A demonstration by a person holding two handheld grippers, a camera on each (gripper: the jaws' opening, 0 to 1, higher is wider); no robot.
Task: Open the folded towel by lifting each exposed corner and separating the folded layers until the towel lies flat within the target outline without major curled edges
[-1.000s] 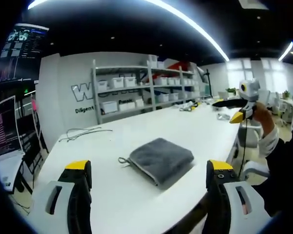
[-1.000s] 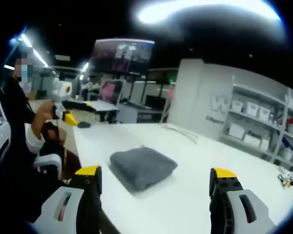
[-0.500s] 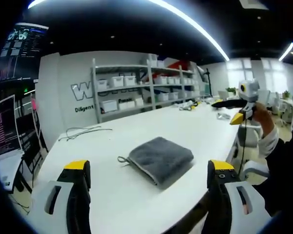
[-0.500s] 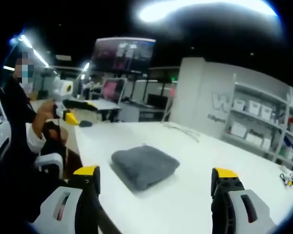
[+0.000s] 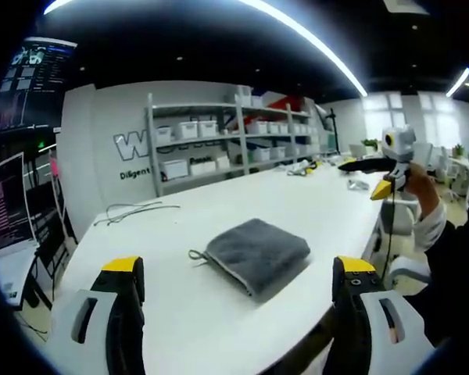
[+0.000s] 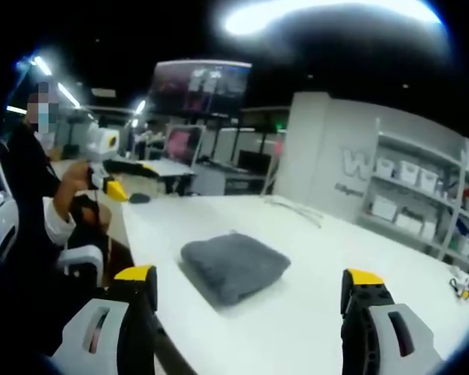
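A grey towel (image 5: 257, 254), folded into a thick square, lies on the white table (image 5: 219, 211); a small loop sticks out at its left side. My left gripper (image 5: 238, 277) hovers above the near table edge, open, with the towel a short way ahead between the jaws. In the right gripper view the same towel (image 6: 234, 266) sits ahead of my right gripper (image 6: 250, 281), also open and empty. The right gripper (image 5: 383, 187) appears at the far right of the left gripper view, held up in a hand. The left gripper (image 6: 113, 187) appears at the left of the right gripper view.
A loose cable (image 5: 133, 211) lies on the far side of the table. Shelves with white bins (image 5: 234, 141) stand behind it. Monitors (image 5: 8, 203) sit to the left. A seated person (image 6: 31, 195) holds the grippers beside the table edge.
The right gripper view has drifted slightly, so the towel sits a little further right in it. The towel has not moved and both grippers stay open.
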